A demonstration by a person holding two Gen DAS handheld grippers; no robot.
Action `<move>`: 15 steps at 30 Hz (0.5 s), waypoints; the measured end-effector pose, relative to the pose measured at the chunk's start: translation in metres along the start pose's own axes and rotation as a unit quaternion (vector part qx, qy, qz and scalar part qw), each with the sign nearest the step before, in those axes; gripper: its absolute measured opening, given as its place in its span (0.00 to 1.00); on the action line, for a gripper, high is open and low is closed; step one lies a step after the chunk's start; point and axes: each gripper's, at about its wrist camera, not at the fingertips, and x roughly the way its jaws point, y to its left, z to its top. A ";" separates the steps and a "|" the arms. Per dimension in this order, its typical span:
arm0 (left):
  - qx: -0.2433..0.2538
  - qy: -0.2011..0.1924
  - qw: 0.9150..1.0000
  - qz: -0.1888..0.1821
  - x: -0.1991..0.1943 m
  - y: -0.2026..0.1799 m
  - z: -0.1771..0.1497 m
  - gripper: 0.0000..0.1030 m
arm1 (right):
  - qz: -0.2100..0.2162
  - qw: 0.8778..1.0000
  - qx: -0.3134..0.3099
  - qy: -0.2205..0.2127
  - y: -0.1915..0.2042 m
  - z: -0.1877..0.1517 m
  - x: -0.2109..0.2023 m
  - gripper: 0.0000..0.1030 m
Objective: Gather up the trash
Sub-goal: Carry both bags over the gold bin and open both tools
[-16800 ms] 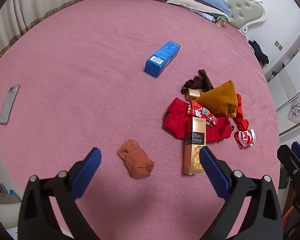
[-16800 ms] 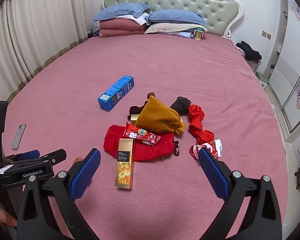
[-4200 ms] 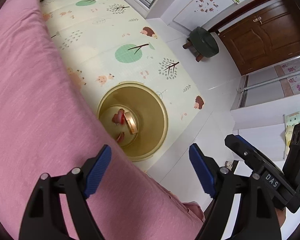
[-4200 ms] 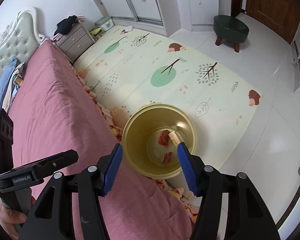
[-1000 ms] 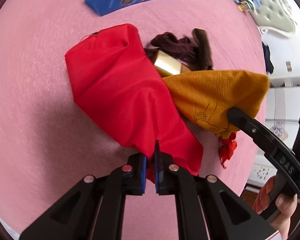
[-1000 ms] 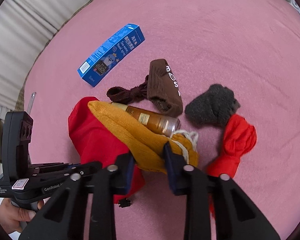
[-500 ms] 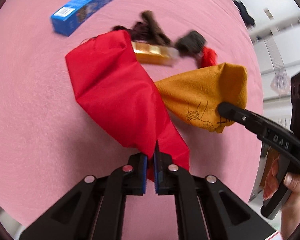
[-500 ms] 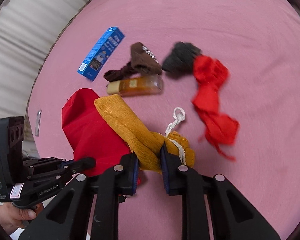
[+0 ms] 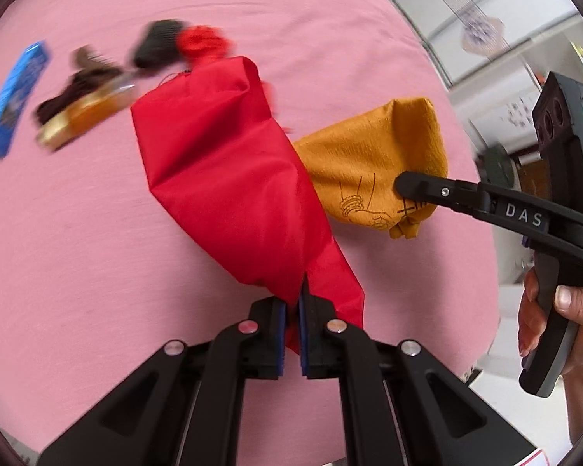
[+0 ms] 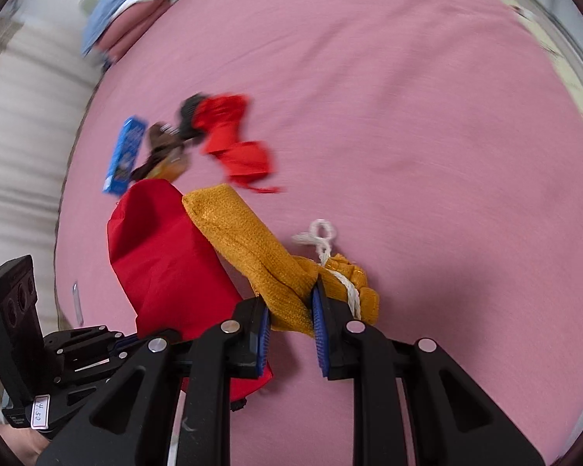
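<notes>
With the left tool [image 9: 290, 320] clamped on a thin corner of the red fabric bag [image 9: 229, 163] and the right tool [image 10: 289, 324] clamped on the bunched neck of the mustard-yellow drawstring pouch [image 10: 260, 256], both hanging ahead over the pink bed [image 10: 408, 97], either may slip free.

- Plain bright red bag [image 9: 229, 178].
- Mustard-yellow pouch [image 9: 373, 163], dark line drawing printed on it; white cord [image 10: 322, 240].
- Solid pink bed cover [image 9: 77, 233].
- Blue box [image 9: 13, 99].
- Black tools, blue pads [image 10: 262, 339].
</notes>
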 end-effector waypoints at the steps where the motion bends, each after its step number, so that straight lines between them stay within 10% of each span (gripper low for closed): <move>1: 0.012 0.004 1.000 -0.004 0.006 -0.014 0.002 0.05 | -0.002 1.000 0.012 -0.007 -0.014 -0.004 -0.008 0.18; 15: 0.178 0.055 0.981 -0.050 0.087 -0.215 0.036 0.05 | -0.042 0.976 0.189 -0.104 -0.217 -0.048 -0.114 0.18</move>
